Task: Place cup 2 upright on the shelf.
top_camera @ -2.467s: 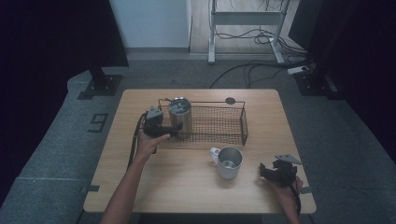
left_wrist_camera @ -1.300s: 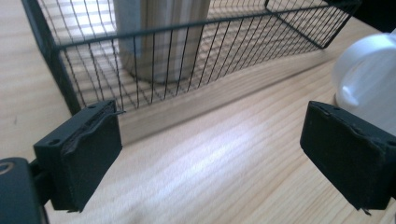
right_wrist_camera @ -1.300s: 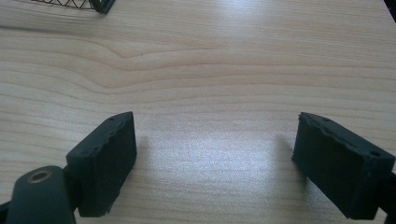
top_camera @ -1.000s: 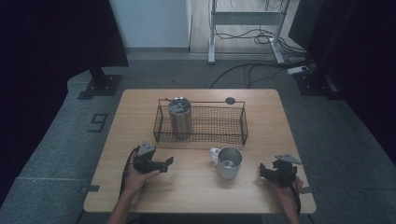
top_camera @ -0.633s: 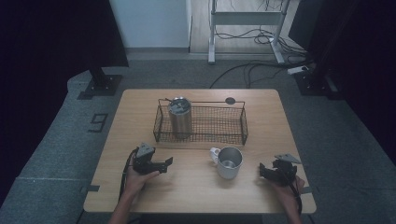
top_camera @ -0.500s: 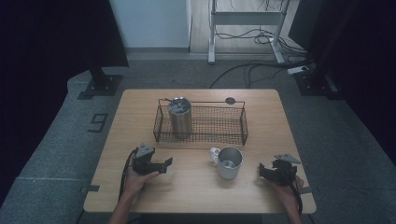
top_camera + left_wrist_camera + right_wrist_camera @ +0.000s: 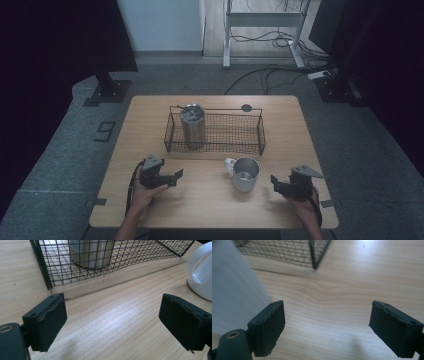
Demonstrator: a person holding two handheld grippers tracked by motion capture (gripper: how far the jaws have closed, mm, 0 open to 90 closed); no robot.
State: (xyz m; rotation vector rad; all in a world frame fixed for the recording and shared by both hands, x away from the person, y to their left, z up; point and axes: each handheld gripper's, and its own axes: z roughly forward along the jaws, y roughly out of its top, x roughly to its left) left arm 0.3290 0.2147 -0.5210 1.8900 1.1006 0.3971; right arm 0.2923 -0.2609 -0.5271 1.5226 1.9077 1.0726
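A steel tumbler (image 7: 192, 125) stands upright in the left end of a black wire basket (image 7: 261, 132). In front of the basket, a white mug (image 7: 245, 174) with a metal inside sits on the table. My left gripper (image 7: 176, 176) rests at the near left, pointing right toward the mug. It is open; its jaws have just been closing a little with nothing between them. In the left gripper view (image 7: 112, 322) I see bare wood, the tumbler (image 7: 91, 252) and the mug (image 7: 201, 275). My right gripper (image 7: 275, 182) is open and empty just right of the mug (image 7: 234, 290).
The wooden table (image 7: 210, 210) has a small black disc (image 7: 246, 107) behind the basket. The basket's corner (image 7: 314, 255) shows ahead in the right gripper view. Grey floor surrounds the table, with cables and a stand base beyond it.
My left gripper came back from the tumbler in the basket to the near left of the table and then stayed there. My right gripper has lifted slightly beside the mug.
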